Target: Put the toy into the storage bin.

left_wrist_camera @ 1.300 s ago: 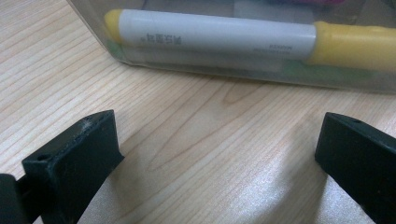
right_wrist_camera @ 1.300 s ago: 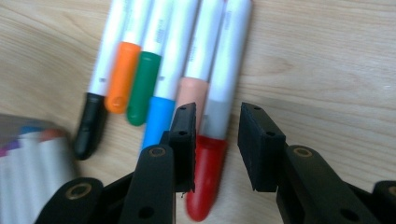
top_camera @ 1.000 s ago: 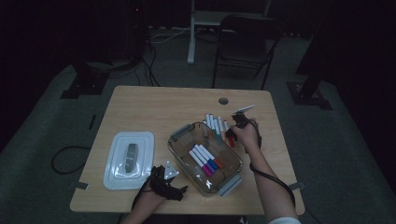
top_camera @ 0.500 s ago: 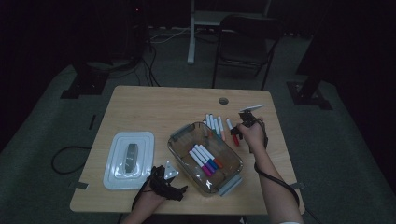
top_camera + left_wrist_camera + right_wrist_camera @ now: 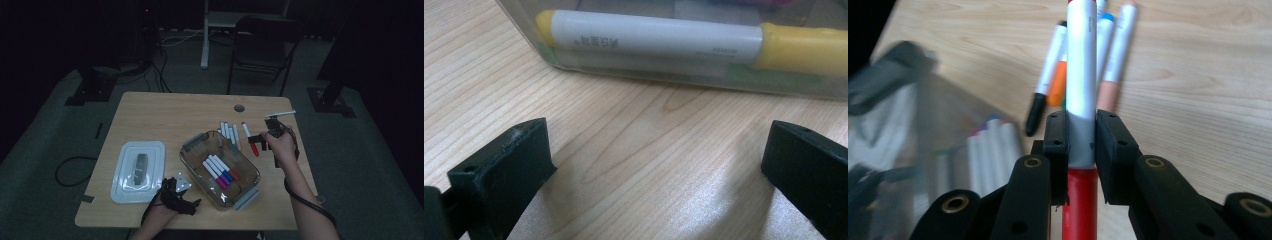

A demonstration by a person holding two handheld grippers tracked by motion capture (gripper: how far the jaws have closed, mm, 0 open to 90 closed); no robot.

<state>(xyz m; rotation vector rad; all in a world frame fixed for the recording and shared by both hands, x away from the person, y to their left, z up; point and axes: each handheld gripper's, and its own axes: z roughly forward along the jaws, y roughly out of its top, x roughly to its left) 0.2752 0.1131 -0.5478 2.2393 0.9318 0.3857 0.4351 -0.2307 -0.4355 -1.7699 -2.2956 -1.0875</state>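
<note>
Since a moment ago your right gripper [image 5: 261,140] has lifted the red-capped marker [image 5: 250,139] off the table, its jaws having just closed on the barrel. At the left, the lid [image 5: 138,170] lies flat; your left gripper [image 5: 176,194] rests beside the clear container [image 5: 220,169], jaws wide, holding nothing. Loose markers [image 5: 228,133] lie just left of the raised one.
</note>
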